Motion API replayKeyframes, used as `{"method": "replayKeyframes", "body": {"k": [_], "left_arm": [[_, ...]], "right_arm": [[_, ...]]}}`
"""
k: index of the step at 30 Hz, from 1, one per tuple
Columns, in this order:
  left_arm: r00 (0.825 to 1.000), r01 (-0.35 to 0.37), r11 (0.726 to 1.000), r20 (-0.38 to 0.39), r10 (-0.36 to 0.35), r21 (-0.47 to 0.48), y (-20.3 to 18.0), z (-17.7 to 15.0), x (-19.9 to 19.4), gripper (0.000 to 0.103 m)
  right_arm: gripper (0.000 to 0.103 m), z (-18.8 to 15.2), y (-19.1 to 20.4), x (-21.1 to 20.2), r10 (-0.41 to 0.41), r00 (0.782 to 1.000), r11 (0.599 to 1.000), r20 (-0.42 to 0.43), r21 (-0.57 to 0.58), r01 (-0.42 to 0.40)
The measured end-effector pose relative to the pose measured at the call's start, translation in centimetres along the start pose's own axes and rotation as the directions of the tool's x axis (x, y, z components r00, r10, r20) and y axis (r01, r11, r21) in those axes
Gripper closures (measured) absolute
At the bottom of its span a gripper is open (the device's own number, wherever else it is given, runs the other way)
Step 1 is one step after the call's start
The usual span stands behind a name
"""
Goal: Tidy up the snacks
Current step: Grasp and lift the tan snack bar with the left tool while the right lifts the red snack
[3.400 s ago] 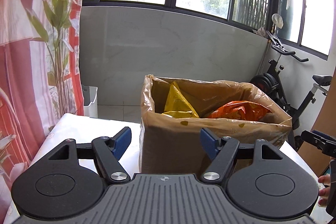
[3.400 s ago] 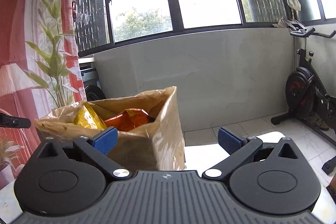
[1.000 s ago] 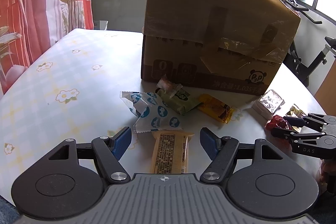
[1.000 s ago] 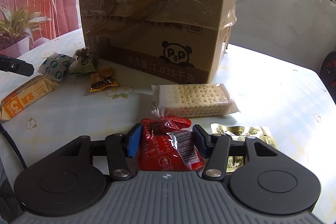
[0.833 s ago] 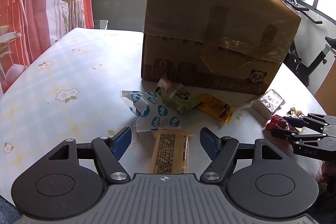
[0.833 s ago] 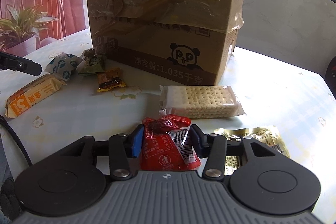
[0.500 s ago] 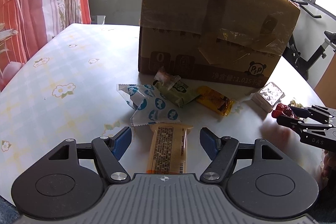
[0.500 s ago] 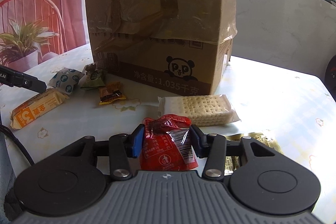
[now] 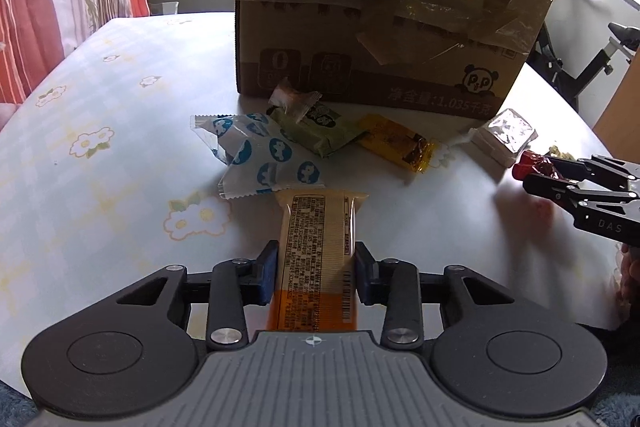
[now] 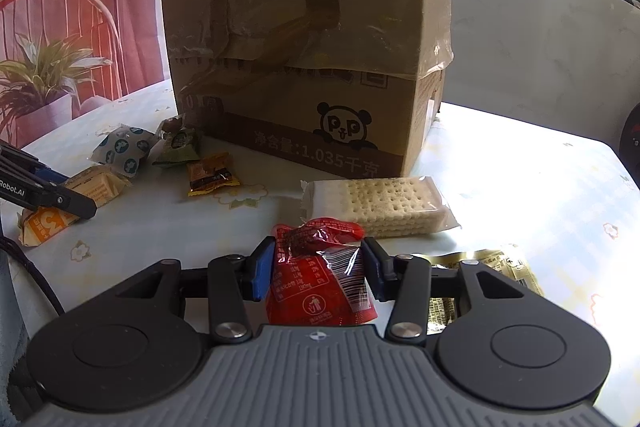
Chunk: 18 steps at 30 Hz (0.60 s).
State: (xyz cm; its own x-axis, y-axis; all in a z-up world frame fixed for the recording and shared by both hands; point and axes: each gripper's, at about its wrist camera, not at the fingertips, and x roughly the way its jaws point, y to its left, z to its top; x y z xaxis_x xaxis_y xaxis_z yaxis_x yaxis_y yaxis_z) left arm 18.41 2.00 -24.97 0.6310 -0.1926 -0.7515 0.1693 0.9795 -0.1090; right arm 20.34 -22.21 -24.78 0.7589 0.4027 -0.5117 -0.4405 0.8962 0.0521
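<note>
Task judged early: most snacks are seen loose on the tabletop (image 9: 100,187), none visibly sorted yet. Far left, open floral cloth is left free, with the tabletop edge curving away near the curtain. The blue-dotted white packet (image 9: 260,157) and the green packet (image 9: 320,131) are found overlapping, just in front of the cardboard box (image 9: 392,19). The left tongs (image 9: 315,277) have just been closing and are now pinched on the orange-and-cream bar (image 9: 316,251), which lies between the pads. The small amber packet (image 9: 396,143) and the cracker pack (image 10: 380,203) are left untouched beside the box. The right tongs (image 10: 318,275) are clamped on the red packet (image 10: 320,279), with a gold packet (image 10: 500,267) just beside it. Clear tabletop is left at right, its edge near; the box blocks any forward path.
</note>
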Motion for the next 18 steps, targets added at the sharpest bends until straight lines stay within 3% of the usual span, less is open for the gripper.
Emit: {"method": "replayKeyframes", "body": {"k": [5, 11, 15, 18], "left_arm": [[0.997, 0.039, 0.999, 0.063, -0.04, 0.007, -0.3, 0.3, -1.3, 0.065], [0.982, 0.084, 0.996, 0.168, -0.087, 0.021, -0.5, 1.8, -3.8, 0.065], [0.97, 0.086, 0.996, 0.227, -0.091, 0.033, -0.3, 4.2, -5.5, 0.065], [0.953, 0.095, 0.994, 0.285, -0.106, 0.053, -0.2, 7.4, -6.9, 0.065]], "right_arm": [[0.055, -0.1, -0.1, -0.2, -0.002, 1.0, 1.0, 0.012, 0.011, 0.002], [0.055, 0.0, 0.0, -1.5, -0.024, 0.998, 0.999, 0.057, 0.035, 0.022], [0.055, 1.4, 0.0, -3.0, -0.006, 0.995, 0.999, 0.1, 0.053, 0.0], [0.055, 4.3, -0.1, -4.6, 0.002, 0.984, 0.999, 0.175, 0.043, -0.01]]}}
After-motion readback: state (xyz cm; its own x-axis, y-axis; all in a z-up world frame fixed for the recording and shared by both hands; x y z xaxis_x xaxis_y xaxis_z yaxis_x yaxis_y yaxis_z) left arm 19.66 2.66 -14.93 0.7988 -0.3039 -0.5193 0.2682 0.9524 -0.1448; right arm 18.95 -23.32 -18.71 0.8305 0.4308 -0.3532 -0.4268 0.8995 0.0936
